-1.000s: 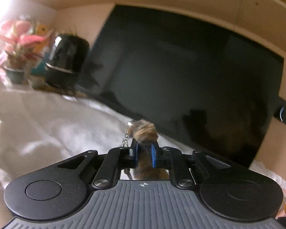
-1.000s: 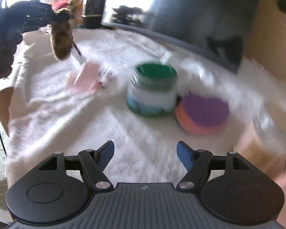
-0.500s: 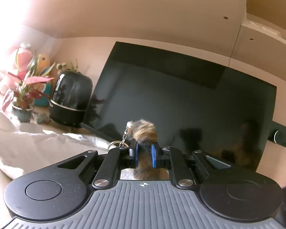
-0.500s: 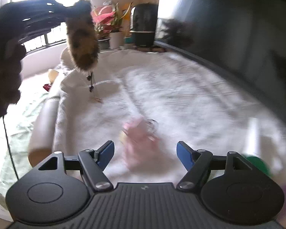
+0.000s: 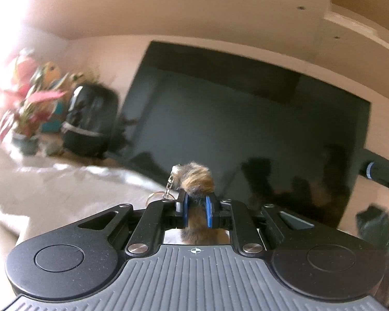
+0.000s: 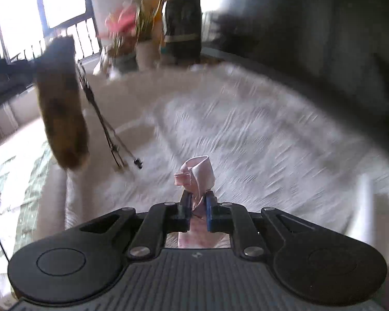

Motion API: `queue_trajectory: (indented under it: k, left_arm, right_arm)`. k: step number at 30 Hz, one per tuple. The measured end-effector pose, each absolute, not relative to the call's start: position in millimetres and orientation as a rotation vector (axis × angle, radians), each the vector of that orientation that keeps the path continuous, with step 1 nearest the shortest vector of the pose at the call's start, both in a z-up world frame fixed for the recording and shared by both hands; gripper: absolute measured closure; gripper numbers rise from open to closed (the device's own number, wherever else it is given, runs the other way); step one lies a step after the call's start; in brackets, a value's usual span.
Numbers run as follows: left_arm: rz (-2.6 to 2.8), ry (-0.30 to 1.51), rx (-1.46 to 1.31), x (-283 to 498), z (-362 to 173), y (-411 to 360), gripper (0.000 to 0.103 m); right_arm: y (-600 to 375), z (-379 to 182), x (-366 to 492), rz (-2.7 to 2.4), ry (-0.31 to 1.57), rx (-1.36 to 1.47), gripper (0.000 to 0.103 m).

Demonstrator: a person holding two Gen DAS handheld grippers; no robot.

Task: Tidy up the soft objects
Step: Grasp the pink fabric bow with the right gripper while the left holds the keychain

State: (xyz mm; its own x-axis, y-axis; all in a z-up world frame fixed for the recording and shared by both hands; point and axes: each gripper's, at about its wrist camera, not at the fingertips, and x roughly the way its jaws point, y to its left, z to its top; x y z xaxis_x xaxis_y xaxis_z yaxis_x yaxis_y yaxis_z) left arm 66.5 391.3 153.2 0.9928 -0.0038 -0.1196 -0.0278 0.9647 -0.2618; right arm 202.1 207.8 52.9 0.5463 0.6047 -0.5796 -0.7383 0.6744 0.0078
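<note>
White cloth (image 6: 246, 129): one fur tail (image 5: 197, 178) (gripped), one pink pouch (image 6: 201, 173).

The left tongs (image 5: 195, 204) are held up off the tabletop, blue pads (image 5: 184, 208) pinched tight on a furry brown tail (image 5: 196, 178). At about nine o'clock from them, the right tongs (image 6: 197, 207) are level and low, closed on a pink cloth piece (image 6: 199, 172).
</note>
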Motion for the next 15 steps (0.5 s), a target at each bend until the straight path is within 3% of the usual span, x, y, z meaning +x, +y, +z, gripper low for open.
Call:
queue_trajectory:
  k: [8,15]
  left_arm:
    - [-0.11,0.063,-0.153,81,211,330,0.088]
    - [-0.225,0.044,-0.095,102,236,256,0.088]
  right_arm:
    - [122,150,187,0.669,0.468,-0.163,0.092]
    - [35,192,161,0.495,0.374,-0.145,0.092]
